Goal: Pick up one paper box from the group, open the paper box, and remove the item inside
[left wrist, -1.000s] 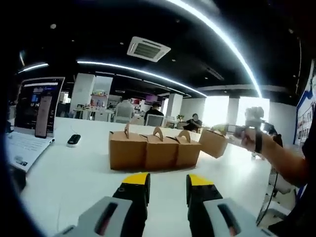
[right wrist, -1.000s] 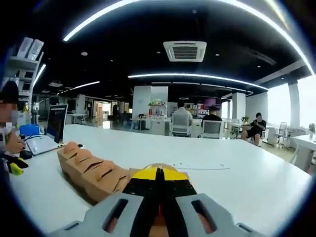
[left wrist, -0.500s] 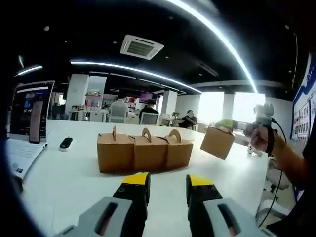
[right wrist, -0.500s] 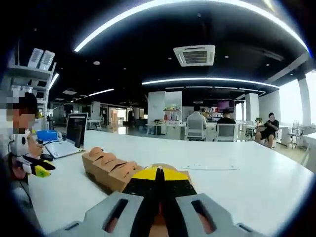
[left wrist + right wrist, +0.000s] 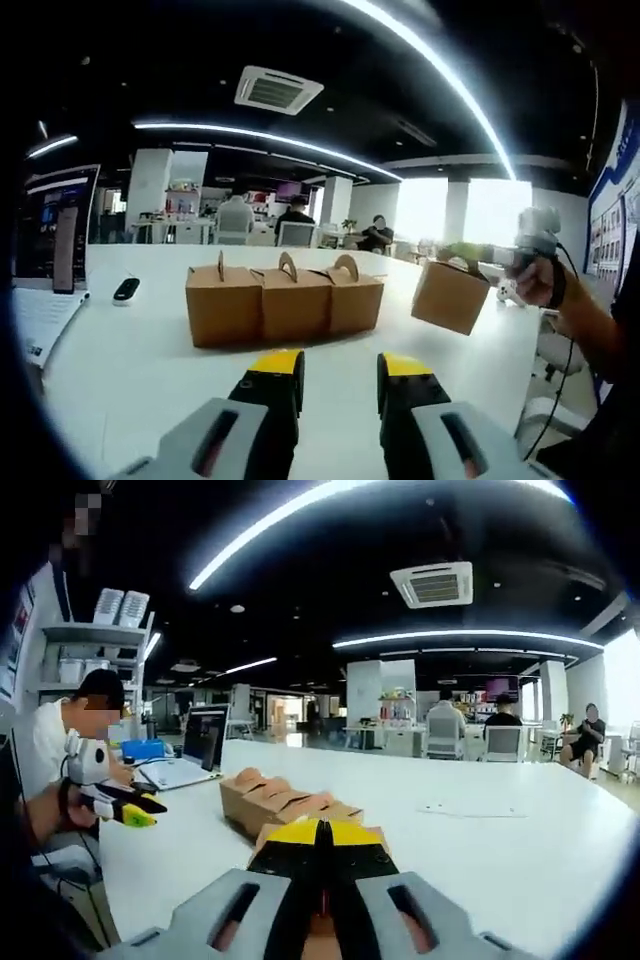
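Three brown paper boxes with arched handles (image 5: 285,300) stand in a row on the white table (image 5: 140,370). To their right a fourth box (image 5: 450,297) hangs tilted in the air, held at its top by my right gripper (image 5: 470,255). In the right gripper view that gripper (image 5: 322,842) is shut on the box's top, and brown cardboard (image 5: 275,832) peeks out beside the jaws. The row of boxes (image 5: 275,800) lies behind it. My left gripper (image 5: 340,372) stands open, short of the row, with nothing between its fingers. It shows again at the far left (image 5: 125,808), in a hand.
An open laptop (image 5: 55,250) and a small black device (image 5: 125,290) lie at the table's left. A sheet of paper (image 5: 470,810) rests farther back. A person sits at the laptop (image 5: 190,760). Other people sit at desks far behind.
The right gripper has carried the held box lower and a little farther right of the row. Both views have shifted with the hands. The left gripper stays open.
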`<move>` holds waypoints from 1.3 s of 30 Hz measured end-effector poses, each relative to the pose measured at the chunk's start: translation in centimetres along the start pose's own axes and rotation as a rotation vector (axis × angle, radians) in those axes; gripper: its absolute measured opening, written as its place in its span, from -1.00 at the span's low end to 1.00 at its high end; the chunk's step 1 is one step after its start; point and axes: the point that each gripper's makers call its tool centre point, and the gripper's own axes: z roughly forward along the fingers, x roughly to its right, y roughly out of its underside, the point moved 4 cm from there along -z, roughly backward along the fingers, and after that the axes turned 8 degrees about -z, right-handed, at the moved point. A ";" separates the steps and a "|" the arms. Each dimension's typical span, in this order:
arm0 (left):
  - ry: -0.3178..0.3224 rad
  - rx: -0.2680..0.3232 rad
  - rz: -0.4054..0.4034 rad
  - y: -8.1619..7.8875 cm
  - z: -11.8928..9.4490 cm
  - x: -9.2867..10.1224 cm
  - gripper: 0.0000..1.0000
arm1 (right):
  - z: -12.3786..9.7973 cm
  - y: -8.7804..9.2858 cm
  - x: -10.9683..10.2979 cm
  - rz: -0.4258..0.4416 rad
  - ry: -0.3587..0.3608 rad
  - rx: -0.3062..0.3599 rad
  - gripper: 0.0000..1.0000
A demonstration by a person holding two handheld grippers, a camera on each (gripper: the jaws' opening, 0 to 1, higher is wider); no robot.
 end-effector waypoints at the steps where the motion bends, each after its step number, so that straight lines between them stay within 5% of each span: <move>1: 0.002 -0.003 0.001 0.1 0.1 0.0 -0.38 | -0.1 0.0 -0.3 -0.004 -0.013 0.001 -0.95; 14: 0.059 -0.020 0.043 -0.3 0.1 1.2 -0.38 | 0.0 0.3 -4.0 -0.109 -0.224 0.003 -0.95; 29: 0.066 -0.025 0.022 0.0 -0.5 1.7 -0.38 | 2.4 0.8 -8.0 -0.114 -0.526 -0.014 -0.95; 39: 0.057 -0.020 0.004 0.1 -0.8 1.2 -0.38 | 3.8 0.3 -10.1 -0.138 -0.640 0.002 -0.95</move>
